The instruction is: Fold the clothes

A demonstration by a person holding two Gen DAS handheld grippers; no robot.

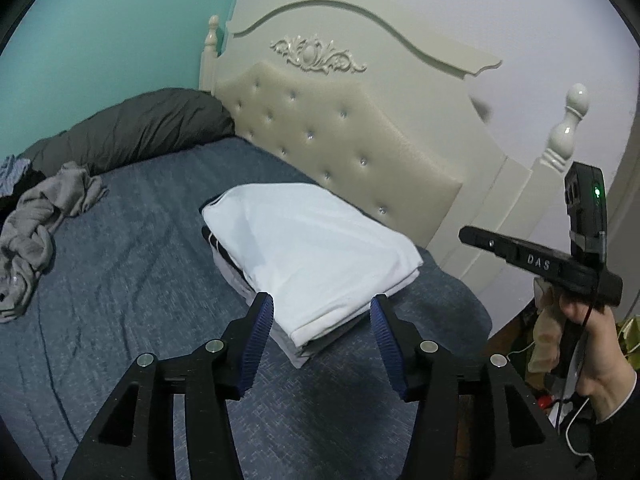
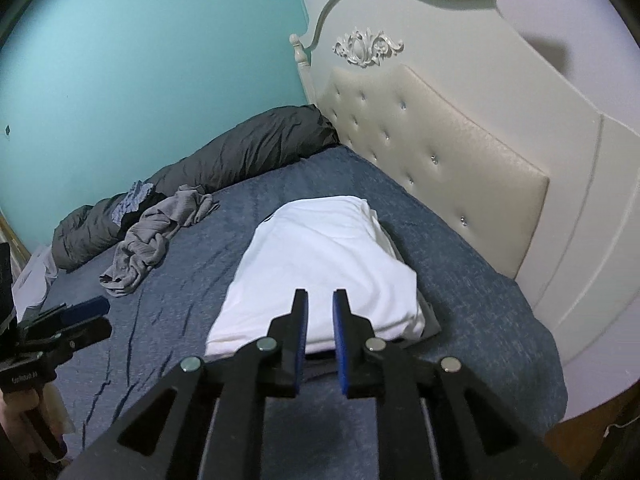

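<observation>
A folded white garment [image 1: 316, 248] [image 2: 320, 264] tops a small stack of folded clothes on the blue bed [image 1: 132, 280] [image 2: 472, 272], close to the headboard. Grey and dark layers show under it. My left gripper [image 1: 322, 312] hovers open just in front of the stack's near corner, with nothing between its fingers. My right gripper [image 2: 321, 304] hangs above the stack's near edge, its blue pads a narrow gap apart and holding nothing. In the left wrist view it [image 1: 536, 260] is off to the right, in a person's hand. A crumpled grey garment [image 1: 36, 224] [image 2: 152, 236] lies farther left.
A rolled dark grey duvet [image 1: 132, 128] [image 2: 224, 168] lies along the teal wall. The tufted cream headboard [image 1: 340, 132] [image 2: 440, 152] stands right behind the stack. A bluish cloth [image 2: 134, 200] rests on the duvet. Cables and clutter lie on the floor at the right [image 1: 560, 400].
</observation>
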